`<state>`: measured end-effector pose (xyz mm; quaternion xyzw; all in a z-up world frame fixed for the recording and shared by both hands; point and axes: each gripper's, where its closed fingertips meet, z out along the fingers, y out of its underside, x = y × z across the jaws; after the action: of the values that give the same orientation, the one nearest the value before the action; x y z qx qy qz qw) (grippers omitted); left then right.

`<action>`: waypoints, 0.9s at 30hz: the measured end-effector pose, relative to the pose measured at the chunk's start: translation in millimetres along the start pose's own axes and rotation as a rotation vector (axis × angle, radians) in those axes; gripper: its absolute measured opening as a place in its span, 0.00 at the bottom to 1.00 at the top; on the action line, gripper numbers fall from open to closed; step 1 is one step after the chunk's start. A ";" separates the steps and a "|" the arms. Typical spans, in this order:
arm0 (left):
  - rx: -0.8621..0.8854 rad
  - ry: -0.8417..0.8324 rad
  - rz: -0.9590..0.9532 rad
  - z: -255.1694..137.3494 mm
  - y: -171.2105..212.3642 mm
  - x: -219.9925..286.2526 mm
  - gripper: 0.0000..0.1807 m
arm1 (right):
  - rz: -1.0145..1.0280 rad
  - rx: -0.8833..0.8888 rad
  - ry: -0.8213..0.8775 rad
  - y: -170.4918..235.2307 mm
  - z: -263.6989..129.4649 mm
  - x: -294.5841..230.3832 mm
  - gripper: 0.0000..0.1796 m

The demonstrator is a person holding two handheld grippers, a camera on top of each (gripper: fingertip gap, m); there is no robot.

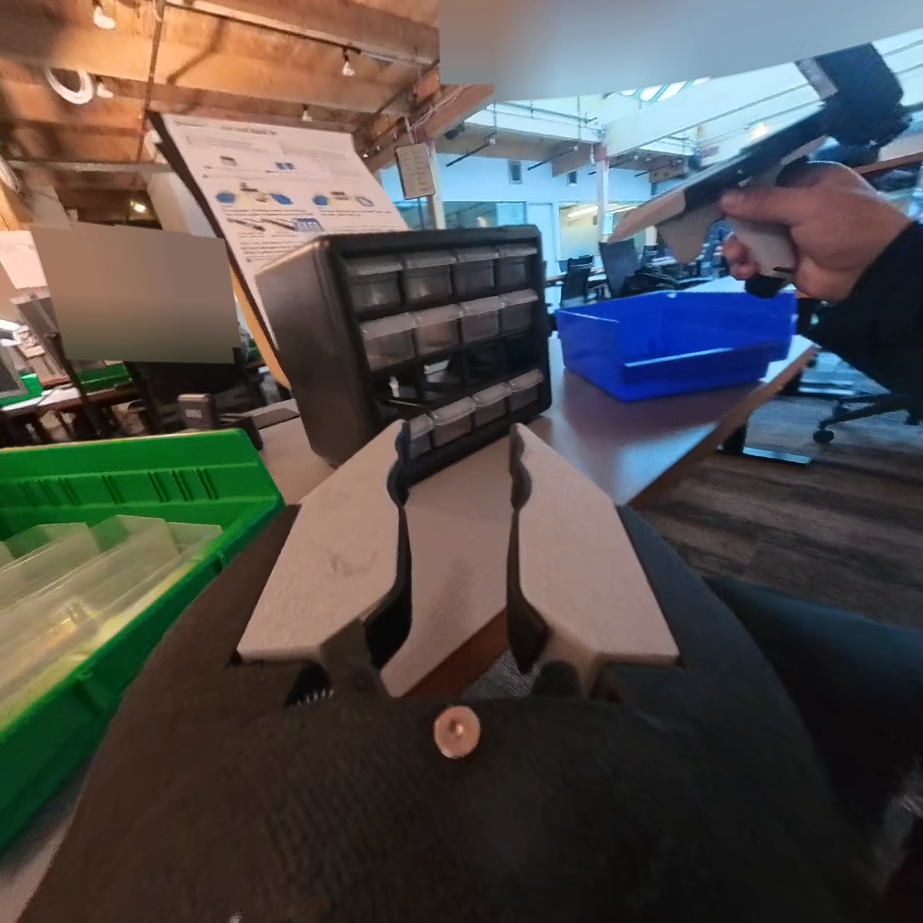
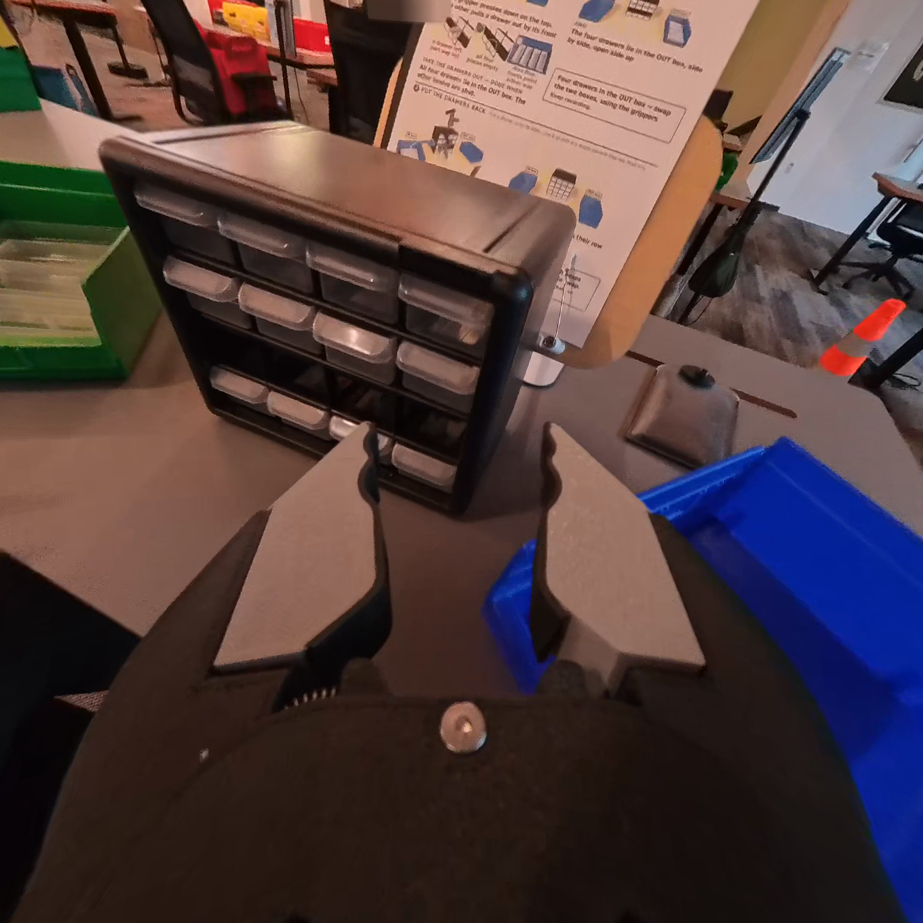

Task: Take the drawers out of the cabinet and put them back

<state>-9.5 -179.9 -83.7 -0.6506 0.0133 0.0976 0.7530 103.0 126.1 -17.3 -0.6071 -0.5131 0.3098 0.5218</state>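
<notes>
**Cabinet flanked by two bins, both grippers empty**

While the black cabinet stands on the worktop, its third row of slots is seen empty and the removed clear drawers are seen lying in the green bin. The blue bin is set to the cabinet's right. The left gripper and right gripper are held before the cabinet, jaws parted wide, nothing gripped.
</notes>
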 end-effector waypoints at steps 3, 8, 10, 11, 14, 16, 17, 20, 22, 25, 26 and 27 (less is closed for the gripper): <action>0.039 -0.094 -0.011 10.1 -23.5 -19.5 0.14 | 0.046 0.043 -0.041 -14.9 7.6 4.2 0.37; -0.021 -0.153 -0.046 31.3 -46.9 -39.3 0.19 | 0.201 0.080 -0.180 -42.1 14.8 7.7 0.45; -0.064 -0.131 -0.054 37.8 -47.7 -42.9 0.24 | 0.248 0.042 -0.205 -37.7 15.6 7.9 0.46; -0.081 -0.130 -0.045 39.5 -47.0 -44.7 0.26 | 0.270 0.019 -0.205 -32.5 16.2 8.6 0.47; -0.164 -0.139 -0.004 41.4 -33.3 -51.0 0.31 | 0.313 -0.067 -0.176 -10.4 18.3 9.7 0.49; -0.214 -0.141 0.004 40.4 -21.4 -55.1 0.33 | 0.290 -0.112 -0.155 -1.8 16.4 9.7 0.53; -0.237 -0.148 0.009 39.4 -15.3 -58.2 0.33 | 0.285 -0.115 -0.118 0.8 16.1 14.5 0.53; -0.284 -0.200 0.003 36.8 0.9 -75.3 0.33 | 0.295 -0.161 -0.015 19.2 21.5 28.2 0.51; -0.349 -0.226 -0.026 36.8 17.7 -87.7 0.36 | 0.285 -0.250 0.046 42.9 30.1 34.0 0.52; -0.438 -0.250 -0.042 44.8 35.6 -103.9 0.41 | 0.263 -0.413 0.098 81.6 44.5 36.9 0.50; -0.444 -0.266 -0.040 50.5 36.7 -109.0 0.42 | 0.262 -0.473 0.120 94.7 47.7 40.0 0.48; -0.443 -0.270 -0.042 58.4 36.4 -111.4 0.42 | 0.255 -0.527 0.156 106.6 49.7 45.5 0.46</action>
<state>-131.0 -132.1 -93.9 -0.7809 -0.1227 0.1684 0.5888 102.4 192.4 -124.6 -0.8029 -0.4540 0.1815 0.3412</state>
